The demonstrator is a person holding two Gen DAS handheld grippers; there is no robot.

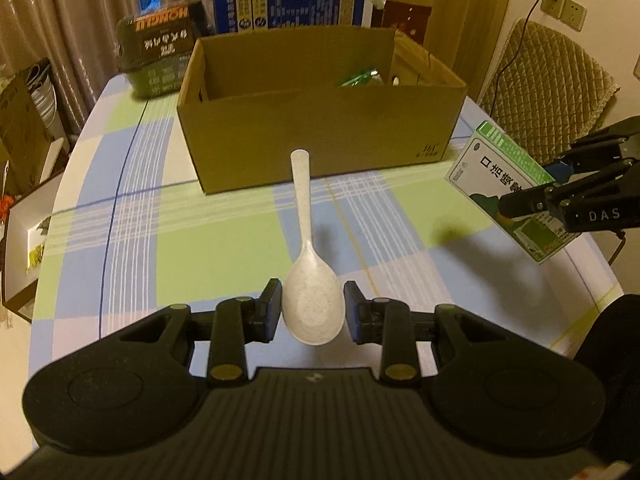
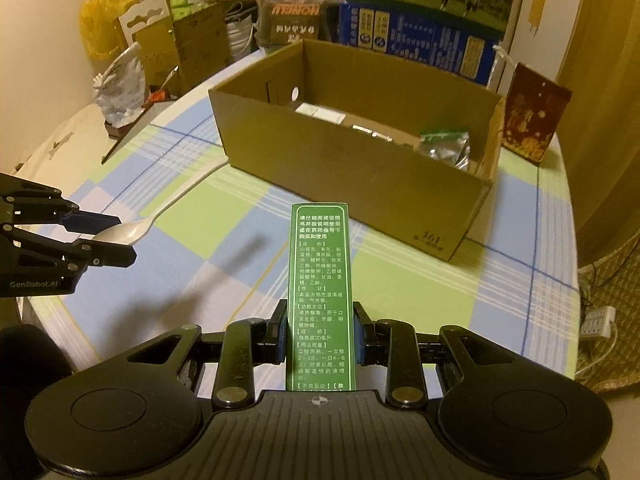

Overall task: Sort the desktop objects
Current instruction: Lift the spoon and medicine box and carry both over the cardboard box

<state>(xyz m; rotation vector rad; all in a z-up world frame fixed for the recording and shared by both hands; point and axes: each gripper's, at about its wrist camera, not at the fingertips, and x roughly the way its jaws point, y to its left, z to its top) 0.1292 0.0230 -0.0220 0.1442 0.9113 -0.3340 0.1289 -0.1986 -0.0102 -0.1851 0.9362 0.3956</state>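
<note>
My left gripper (image 1: 313,310) is shut on the bowl of a white speckled spoon (image 1: 306,240), whose handle points away toward an open cardboard box (image 1: 320,136). The spoon hangs above the checked tablecloth (image 1: 220,248). My right gripper (image 2: 320,338) is shut on a green and white medicine box (image 2: 320,276), held lengthwise above the cloth. In the left wrist view that medicine box (image 1: 506,184) shows at the right in the right gripper (image 1: 532,200). In the right wrist view the left gripper (image 2: 114,240) holds the spoon (image 2: 148,216) at the left. The cardboard box (image 2: 360,176) holds several packets.
Behind the cardboard box stand a dark green carton (image 1: 160,56) and a blue milk carton (image 1: 292,8). A dark red packet (image 2: 534,120) leans at the box's right end. A quilted chair (image 1: 548,92) sits beyond the table's right edge. Bags and boxes (image 2: 132,80) crowd the far left.
</note>
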